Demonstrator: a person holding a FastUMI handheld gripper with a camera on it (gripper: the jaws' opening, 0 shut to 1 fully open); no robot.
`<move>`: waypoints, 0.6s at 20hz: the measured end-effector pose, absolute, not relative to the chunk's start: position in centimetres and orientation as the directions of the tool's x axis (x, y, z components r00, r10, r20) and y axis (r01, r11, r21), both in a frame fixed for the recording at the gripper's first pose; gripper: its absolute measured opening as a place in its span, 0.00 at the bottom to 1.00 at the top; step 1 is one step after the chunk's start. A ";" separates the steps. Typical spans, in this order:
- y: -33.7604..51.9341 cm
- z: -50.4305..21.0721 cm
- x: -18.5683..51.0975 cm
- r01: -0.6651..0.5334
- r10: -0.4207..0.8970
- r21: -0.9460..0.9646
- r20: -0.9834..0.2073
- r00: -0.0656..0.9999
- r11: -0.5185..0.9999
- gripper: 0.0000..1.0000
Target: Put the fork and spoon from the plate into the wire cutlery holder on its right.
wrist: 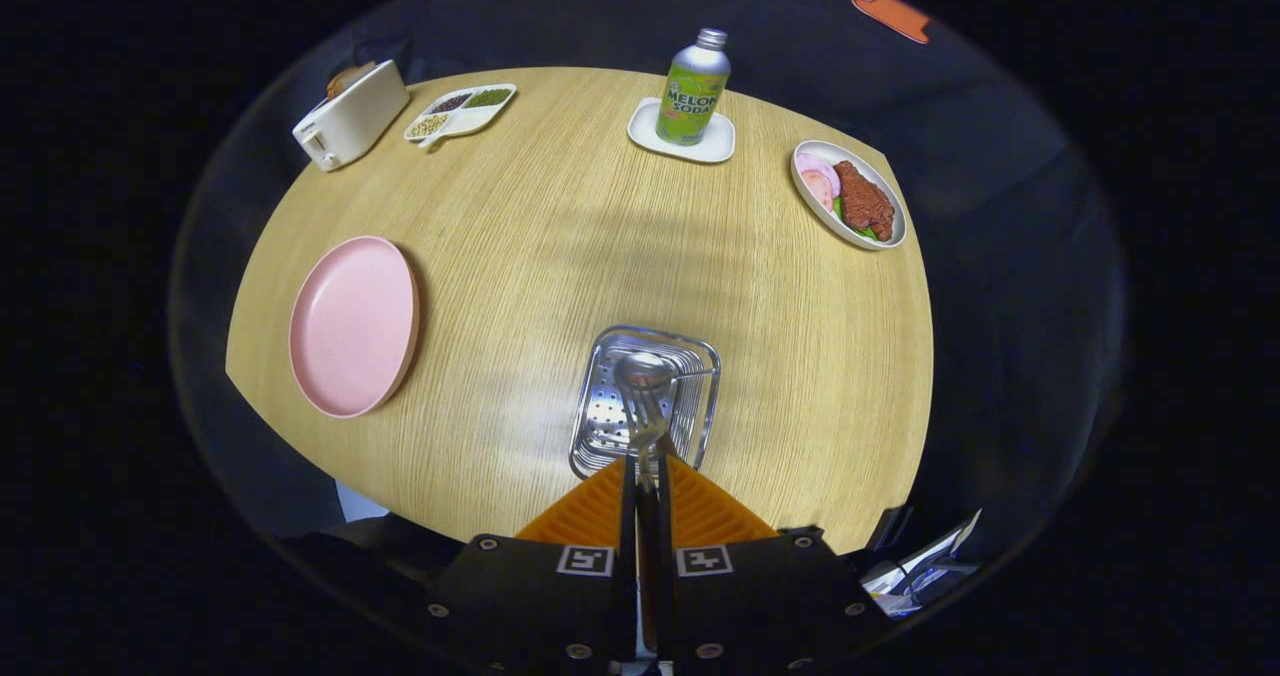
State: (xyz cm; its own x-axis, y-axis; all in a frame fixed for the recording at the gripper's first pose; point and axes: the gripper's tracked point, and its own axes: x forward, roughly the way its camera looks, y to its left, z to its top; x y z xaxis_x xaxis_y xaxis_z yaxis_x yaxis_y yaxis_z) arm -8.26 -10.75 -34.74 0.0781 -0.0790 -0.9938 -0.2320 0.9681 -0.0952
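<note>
My gripper [646, 468] is shut on the handles of a metal fork [645, 424] and spoon [643, 370], held together between the fingers. Their heads point forward and hang above the wire cutlery holder [700, 418], a shiny rectangular basket with a perforated bottom, just ahead of the fingers. The pink plate [352, 324] lies bare on the wooden table, to the left of the holder.
At the far side of the round wooden table [560, 216] stand a green soda bottle [692, 88] on a white coaster, a white dish with meat and ham [848, 194] to its right, a divided snack tray [460, 112] and a white toaster [350, 116] at the far left.
</note>
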 end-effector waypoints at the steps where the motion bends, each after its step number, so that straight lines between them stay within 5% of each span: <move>1: -10.6 -34.6 -7.9 -0.221 -0.071 -0.091 -0.993 0.096 0.971 0.09; 12: -7.6 -25.8 -0.2 -0.169 0.022 -0.068 -0.878 0.477 0.983 0.09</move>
